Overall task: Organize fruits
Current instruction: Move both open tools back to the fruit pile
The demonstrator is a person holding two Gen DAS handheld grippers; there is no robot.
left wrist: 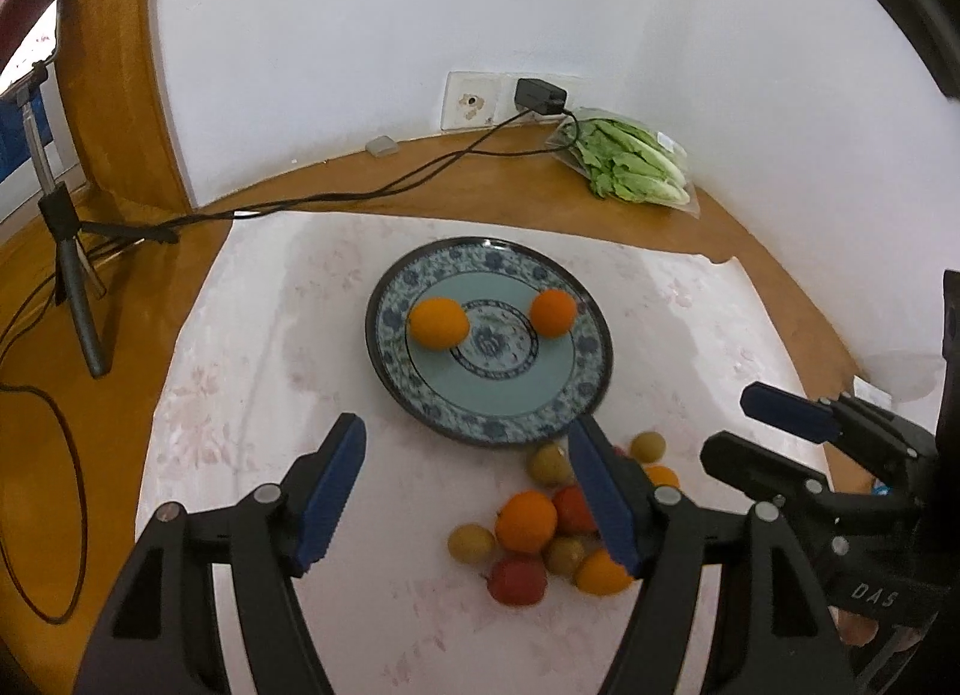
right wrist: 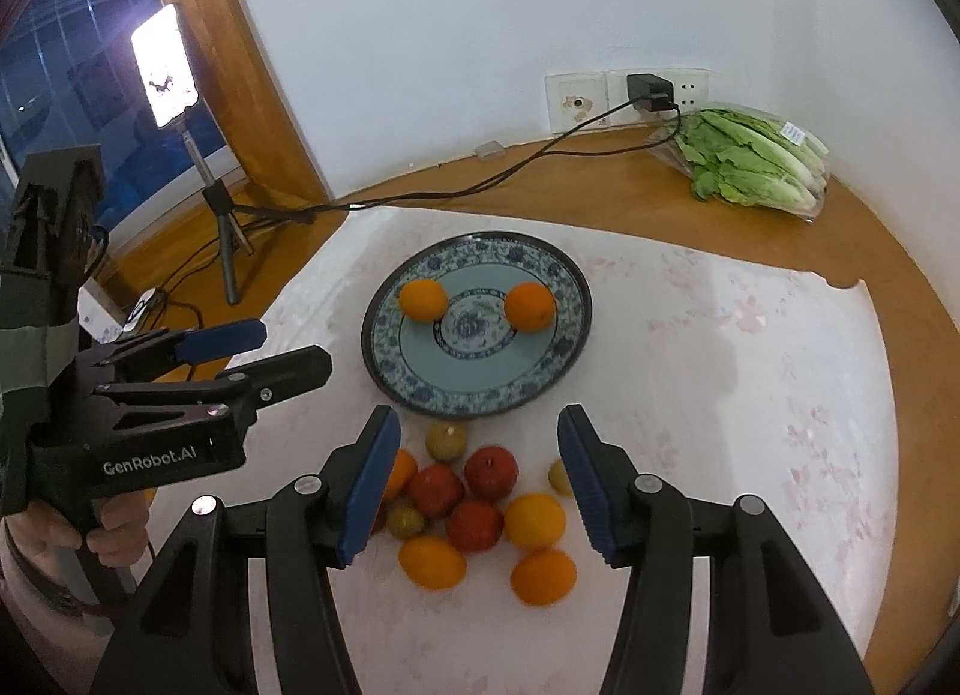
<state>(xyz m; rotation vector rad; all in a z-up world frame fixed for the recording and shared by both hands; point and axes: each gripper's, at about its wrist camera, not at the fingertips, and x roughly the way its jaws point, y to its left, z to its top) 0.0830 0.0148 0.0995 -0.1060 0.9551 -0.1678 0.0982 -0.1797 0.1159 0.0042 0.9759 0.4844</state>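
Note:
A blue-patterned plate [left wrist: 384, 371] [right wrist: 570, 335] sits mid-cloth with two oranges on it, one left [left wrist: 438, 323] [right wrist: 423, 300] and one right [left wrist: 553, 311] [right wrist: 530, 306]. Just in front of the plate lies a loose pile of fruit [left wrist: 528, 521] [right wrist: 474, 524]: oranges, red fruits and small yellow-green ones. My left gripper [left wrist: 468, 437] [right wrist: 291, 347] hovers open above the pile's left side, nothing between its blue pads. My right gripper [right wrist: 480, 425] [left wrist: 732, 422] hangs open over the pile, also empty. A hand grips the left tool's handle.
A bagged lettuce [left wrist: 630, 161] [right wrist: 756, 161] lies at the back right by the wall. A charger [right wrist: 651, 89] feeds a cable [left wrist: 360, 194] across the wooden table to a phone tripod [right wrist: 225, 239] at the left. The white cloth [right wrist: 750, 395] ends at bare wood.

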